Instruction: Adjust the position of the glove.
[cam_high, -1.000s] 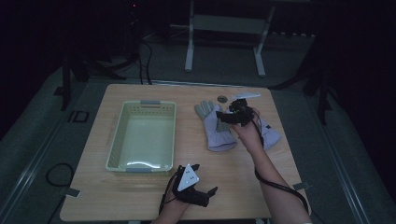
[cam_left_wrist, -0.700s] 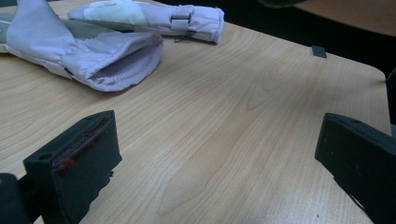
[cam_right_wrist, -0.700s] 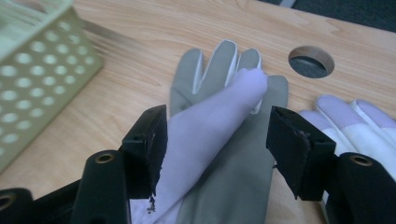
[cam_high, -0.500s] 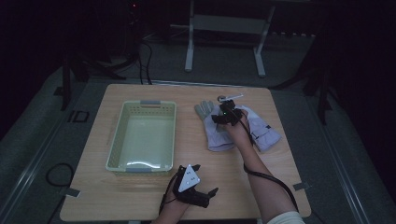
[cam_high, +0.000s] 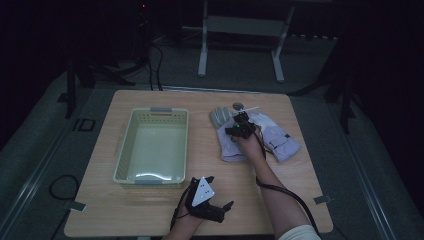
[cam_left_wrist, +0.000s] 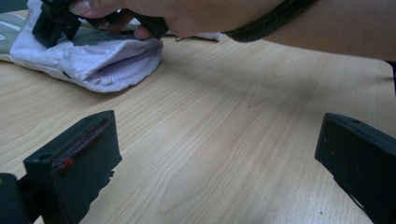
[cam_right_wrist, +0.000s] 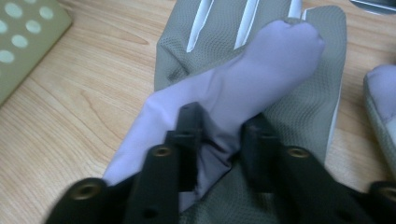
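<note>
Closest to the person, the left gripper (cam_high: 216, 207) rests on the front edge of the wooden table (cam_high: 210, 170). Its two black jaws stand wide apart with nothing but bare wood between them.

A bit farther in, the right gripper (cam_high: 239, 127) is down on the near glove (cam_high: 227, 137). Its jaws have just been closing, and in the right gripper view they pinch a fold of the soft light purple cloth of this glove (cam_right_wrist: 233, 102), so they are clamped on it. The glove lies flat on the right half of the table. Its long side runs from front to back: the open cuff (cam_left_wrist: 126, 65) faces the person, and the grey fingertips point away toward the far edge. One puffy purple finger (it may be the thumb) lies slanted across the grey mesh part.

Just to the right lies a second glove (cam_high: 280, 142), touching or almost touching the first one and turned at a slant. The person's right arm and the black cable (cam_high: 287, 192) lie over the space between the gloves and the front edge.

To the left, well apart from the gloves, sits a pale green basket (cam_high: 152, 145) with holes in its walls.

Past the fingertips, near the far edge, are a small round thing (cam_high: 238, 105) and a thin white stick (cam_high: 251, 108), too small to tell what they are.
</note>
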